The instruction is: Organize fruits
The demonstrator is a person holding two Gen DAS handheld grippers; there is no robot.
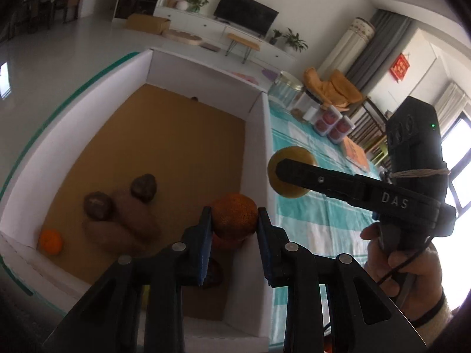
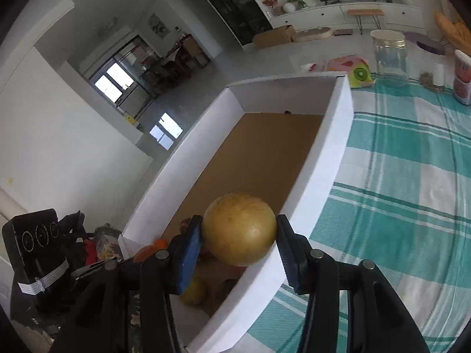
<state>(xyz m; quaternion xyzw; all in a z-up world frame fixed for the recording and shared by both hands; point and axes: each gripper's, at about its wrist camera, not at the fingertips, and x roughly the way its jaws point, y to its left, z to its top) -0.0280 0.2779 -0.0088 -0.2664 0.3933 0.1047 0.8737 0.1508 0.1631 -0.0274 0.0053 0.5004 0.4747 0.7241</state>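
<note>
white box (image 1: 259, 135) with a tan cardboard floor, sitting on a teal and white plaid cloth (image 2: 406, 176). dark orange orange (image 1: 234, 217), dull yellow fruit (image 2: 239, 229), blue pads (image 2: 188, 253) on black grippers.

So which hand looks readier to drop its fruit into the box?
Probably the left gripper: its orange hangs inside the box. The right gripper's yellow fruit sits over the box wall.

One white box (image 1: 259, 135), two oranges (image 1: 234, 216) (image 1: 50, 241), one yellow fruit (image 2: 239, 232), two dark round fruits (image 1: 143, 187) (image 1: 97, 206), one glass jar (image 2: 390, 58)
</note>
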